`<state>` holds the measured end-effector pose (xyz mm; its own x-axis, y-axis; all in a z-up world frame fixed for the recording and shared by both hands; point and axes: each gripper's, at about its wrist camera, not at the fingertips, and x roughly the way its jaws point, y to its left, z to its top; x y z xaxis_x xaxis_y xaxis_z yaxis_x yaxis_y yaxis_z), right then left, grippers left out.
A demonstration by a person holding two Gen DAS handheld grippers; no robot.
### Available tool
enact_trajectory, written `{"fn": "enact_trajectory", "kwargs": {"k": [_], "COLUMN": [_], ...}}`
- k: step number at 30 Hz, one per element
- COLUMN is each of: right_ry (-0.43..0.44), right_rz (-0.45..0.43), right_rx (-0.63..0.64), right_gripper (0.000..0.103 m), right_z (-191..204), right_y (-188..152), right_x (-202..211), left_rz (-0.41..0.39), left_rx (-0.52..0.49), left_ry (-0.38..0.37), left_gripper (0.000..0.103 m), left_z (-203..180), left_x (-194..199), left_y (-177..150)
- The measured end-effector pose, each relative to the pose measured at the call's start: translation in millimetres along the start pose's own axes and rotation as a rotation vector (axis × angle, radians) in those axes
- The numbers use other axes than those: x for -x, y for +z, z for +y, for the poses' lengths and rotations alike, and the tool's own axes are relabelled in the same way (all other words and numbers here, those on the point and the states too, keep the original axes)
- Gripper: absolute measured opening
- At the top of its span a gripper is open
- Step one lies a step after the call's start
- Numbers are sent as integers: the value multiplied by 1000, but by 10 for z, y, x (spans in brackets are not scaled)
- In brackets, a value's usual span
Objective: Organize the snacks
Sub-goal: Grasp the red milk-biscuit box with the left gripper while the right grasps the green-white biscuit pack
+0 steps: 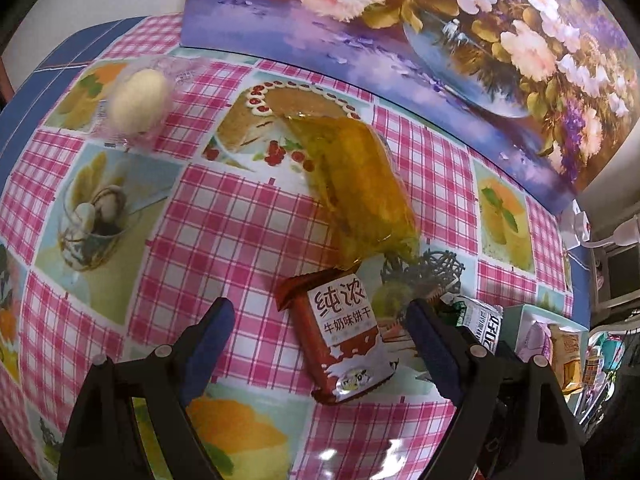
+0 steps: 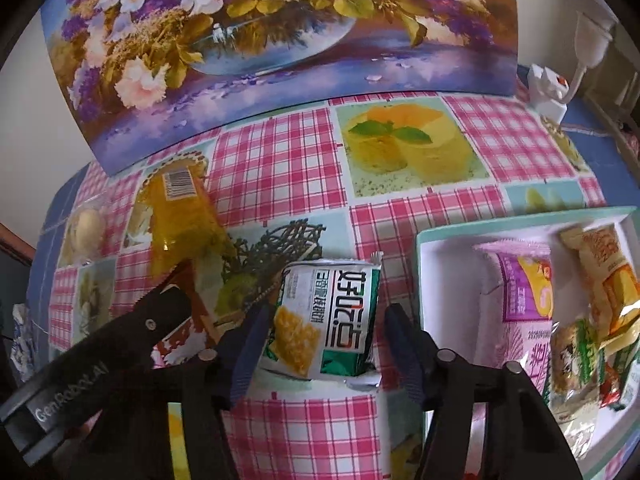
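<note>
A red biscuit packet [image 1: 344, 340] with a white label lies on the checked tablecloth. It sits between the fingers of my left gripper [image 1: 320, 314], whose jaws stand wide and clear of it on both sides. A green-and-white cracker packet [image 2: 328, 320] lies between the fingers of my right gripper [image 2: 326, 326]. The left pad is at the packet's edge, while a gap shows on the right side. A teal-rimmed white box [image 2: 440, 276] to the right holds several snack packets. The left gripper's body [image 2: 160, 312] shows at the left of the right wrist view.
A yellow see-through packet [image 1: 360, 184] lies beyond the red one. A pale round snack in clear wrap [image 1: 136, 100] sits far left. A flower painting [image 1: 400, 40] stands along the back. A white power strip [image 2: 548, 88] lies at the back right.
</note>
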<state>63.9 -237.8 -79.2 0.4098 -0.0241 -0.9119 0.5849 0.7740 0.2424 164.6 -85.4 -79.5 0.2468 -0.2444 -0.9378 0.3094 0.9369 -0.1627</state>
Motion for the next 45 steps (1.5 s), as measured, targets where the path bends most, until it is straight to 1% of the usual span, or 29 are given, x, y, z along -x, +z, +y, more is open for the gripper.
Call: {"fn": "enact_trajectory", "kwargs": {"k": [4, 9, 11, 16, 19, 24, 29, 36, 39, 45], "right_ry": [4, -11, -16, -28, -21, -11, 10, 29, 33, 34], "right_rz": [21, 21, 21, 23, 26, 29, 42, 29, 24, 13], "right_rx": [-10, 6, 13, 30, 28, 24, -1, -11, -4, 0], "right_gripper": [59, 59, 59, 58, 58, 55, 53, 53, 53, 53], "right_z": [-20, -5, -1, 22, 26, 13, -40, -35, -37, -108], "right_y": [-19, -25, -25, -27, -28, -34, -40, -85, -119, -208], "right_x": [-98, -130, -133, -153, -158, -143, -81, 126, 218, 412], "left_rz": [7, 10, 7, 5, 4, 7, 14, 5, -2, -12], "left_rx": [-16, -12, -21, -39, -42, -46, -31, -8, -16, -24], "left_ry": [26, 34, 44, 41, 29, 31, 32, 18, 17, 22], "left_gripper": [88, 88, 86, 57, 49, 47, 46, 44, 43, 42], "left_z": [2, 18, 10, -59, -89, -106, -47, -26, -41, -23], "left_x": [-62, -90, -73, -58, -41, -31, 28, 245, 366, 489], "left_y": [4, 16, 17, 33, 48, 50, 35, 21, -2, -106]}}
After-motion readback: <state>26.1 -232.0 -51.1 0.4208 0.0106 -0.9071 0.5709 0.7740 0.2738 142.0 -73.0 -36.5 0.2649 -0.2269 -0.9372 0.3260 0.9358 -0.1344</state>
